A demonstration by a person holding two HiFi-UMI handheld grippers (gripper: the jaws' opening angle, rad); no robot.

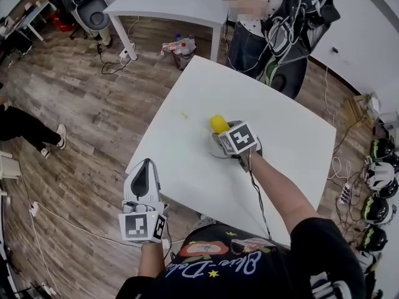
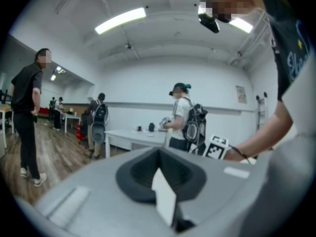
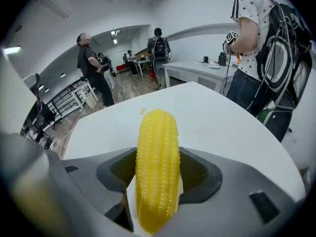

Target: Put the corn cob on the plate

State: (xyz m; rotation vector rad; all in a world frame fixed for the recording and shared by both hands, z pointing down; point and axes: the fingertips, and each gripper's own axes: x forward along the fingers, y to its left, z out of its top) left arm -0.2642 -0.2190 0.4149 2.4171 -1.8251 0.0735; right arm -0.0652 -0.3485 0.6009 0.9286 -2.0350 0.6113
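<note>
The yellow corn cob (image 1: 218,123) is clamped between the jaws of my right gripper (image 1: 219,131), which is shut on it above the middle of the white table (image 1: 274,117). In the right gripper view the corn cob (image 3: 158,167) stands upright between the jaws and sticks out past the right gripper (image 3: 158,186). A pale round plate (image 1: 209,148) lies just under that gripper, mostly hidden by it. My left gripper (image 1: 143,172) hangs off the table's near left corner, over the floor, with its jaws together and nothing in them. The left gripper (image 2: 164,194) points out into the room.
A small yellowish scrap (image 1: 184,114) lies on the table left of the cob. A person with a backpack (image 1: 268,17) stands at the far table edge. A second white table (image 1: 168,5) is behind. Cables and helmets (image 1: 377,185) line the floor on the right.
</note>
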